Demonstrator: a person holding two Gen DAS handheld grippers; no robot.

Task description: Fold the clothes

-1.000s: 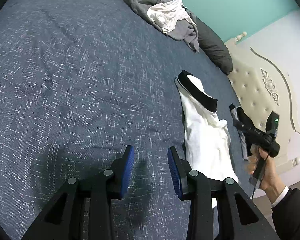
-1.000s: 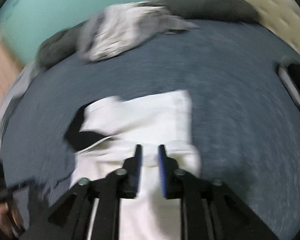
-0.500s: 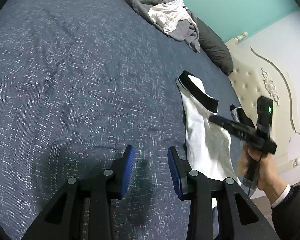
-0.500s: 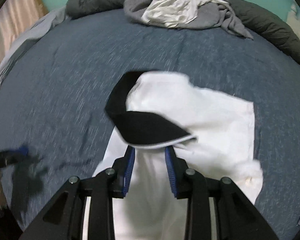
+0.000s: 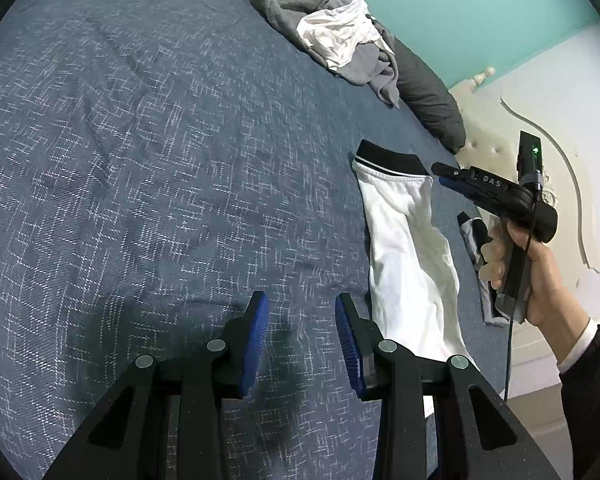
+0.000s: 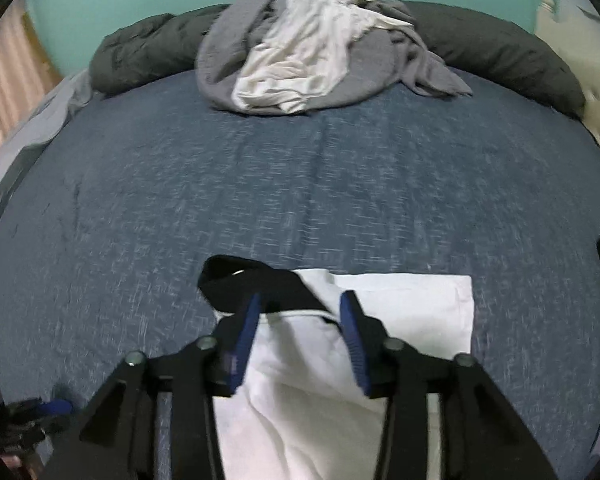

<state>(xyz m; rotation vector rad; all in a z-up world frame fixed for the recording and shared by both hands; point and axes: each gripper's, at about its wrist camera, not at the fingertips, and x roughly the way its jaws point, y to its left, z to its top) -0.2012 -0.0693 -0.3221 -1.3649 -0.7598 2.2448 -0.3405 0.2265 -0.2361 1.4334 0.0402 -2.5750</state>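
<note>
Teal walls and a cream headboard (image 5: pixel 496 136) frame a bed (image 5: pixel 140 160) with a dark blue cover. On it lies a white shirt (image 5: pixel 408 256) with a black collar, near the bed's right edge. The right hand-held gripper (image 6: pixel 300 308) hangs just over the collar, its blue pads spread and pinching nothing. The left hand-held gripper (image 5: pixel 302 312) is spread too, above bare cover beside the shirt. A pile of grey and white clothes (image 6: pixel 300 48) sits far back against dark pillows (image 6: pixel 500 48).
</note>
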